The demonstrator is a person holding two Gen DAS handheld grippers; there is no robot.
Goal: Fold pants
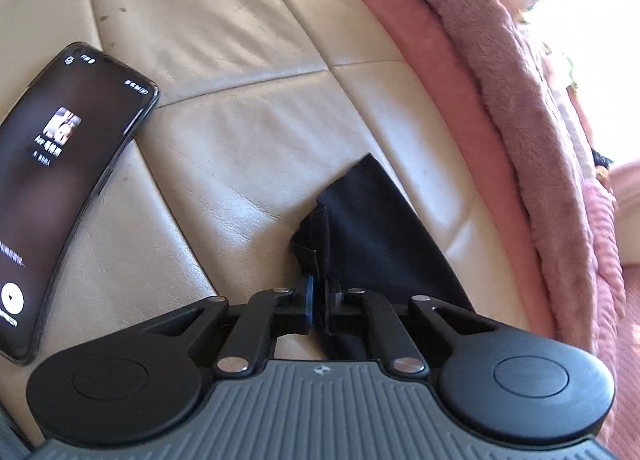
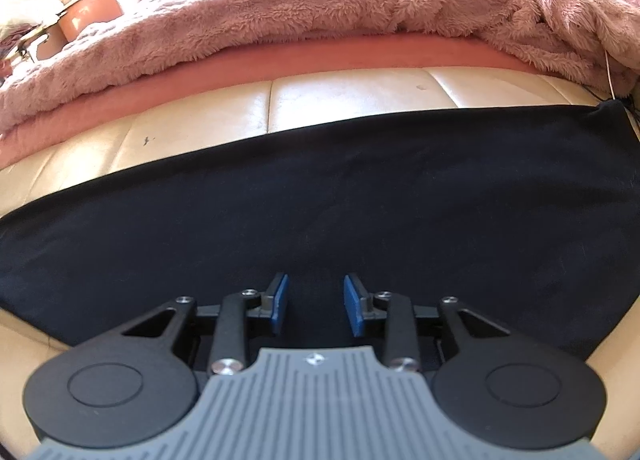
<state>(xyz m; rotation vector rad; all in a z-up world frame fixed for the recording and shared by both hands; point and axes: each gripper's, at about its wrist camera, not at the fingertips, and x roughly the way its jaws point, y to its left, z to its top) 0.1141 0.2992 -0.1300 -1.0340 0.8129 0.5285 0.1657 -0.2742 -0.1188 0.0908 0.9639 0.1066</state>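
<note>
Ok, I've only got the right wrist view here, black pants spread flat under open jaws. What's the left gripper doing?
Observer: The left gripper is shut on a corner of the black pants, pinching the fabric between its pads.
Operator: Anything near it I should watch out for?
Observer: Yes, a phone with its screen lit lies on the cream leather cushion, left of the pinched corner and not touching it.
Operator: And the pink blanket, is it close on that side?
Observer: The pink blanket runs along the right of that view, beside the pants corner with a strip of bare cushion between them.
</note>
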